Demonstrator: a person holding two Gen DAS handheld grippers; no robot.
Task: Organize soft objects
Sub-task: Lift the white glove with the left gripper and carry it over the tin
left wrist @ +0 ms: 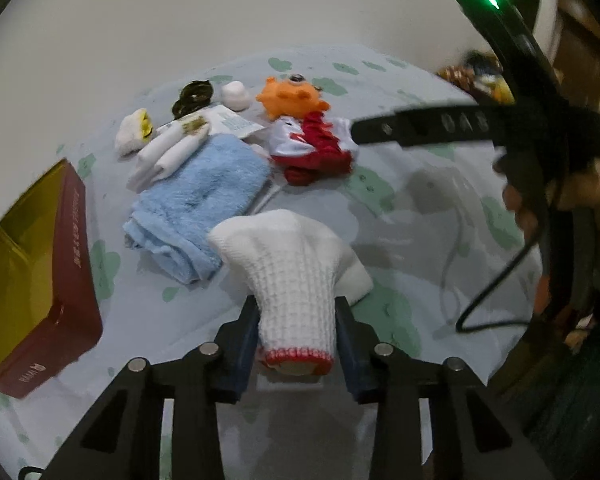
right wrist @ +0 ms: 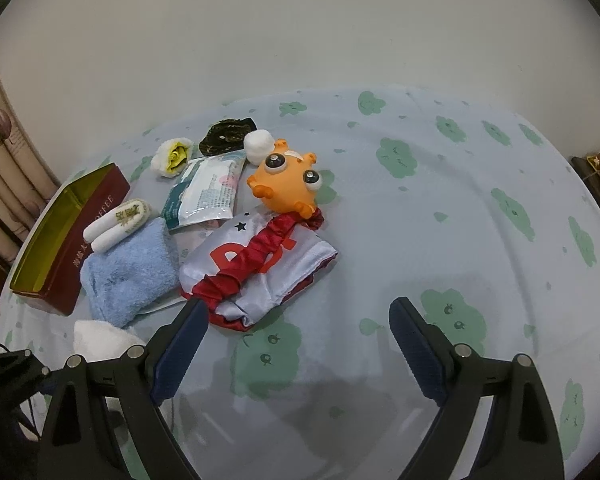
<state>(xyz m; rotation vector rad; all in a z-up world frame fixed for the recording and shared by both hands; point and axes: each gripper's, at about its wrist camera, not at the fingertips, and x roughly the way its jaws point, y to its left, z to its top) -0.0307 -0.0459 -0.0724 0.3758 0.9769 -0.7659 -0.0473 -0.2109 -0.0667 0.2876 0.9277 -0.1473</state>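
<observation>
My left gripper (left wrist: 298, 312) is shut on a white knitted glove (left wrist: 296, 276) with a red cuff, held above the bed. The glove also shows at the lower left of the right wrist view (right wrist: 100, 340). My right gripper (right wrist: 296, 320) is open and empty, just in front of a silver and red satin pouch (right wrist: 256, 272). Beyond lie an orange big-eyed toy (right wrist: 286, 186), a blue towel (right wrist: 128, 272), rolled white cloths (right wrist: 118, 222), a plastic packet (right wrist: 206, 192), a white and yellow sock ball (right wrist: 172, 158), a dark cloth (right wrist: 226, 136) and a cotton ball (right wrist: 258, 144).
An open red box with a gold inside (left wrist: 32, 272) stands at the left of the bed (right wrist: 440, 240), next to the towel. A white wall rises behind. The right gripper's body and a black cable (left wrist: 496, 284) cross the right of the left wrist view.
</observation>
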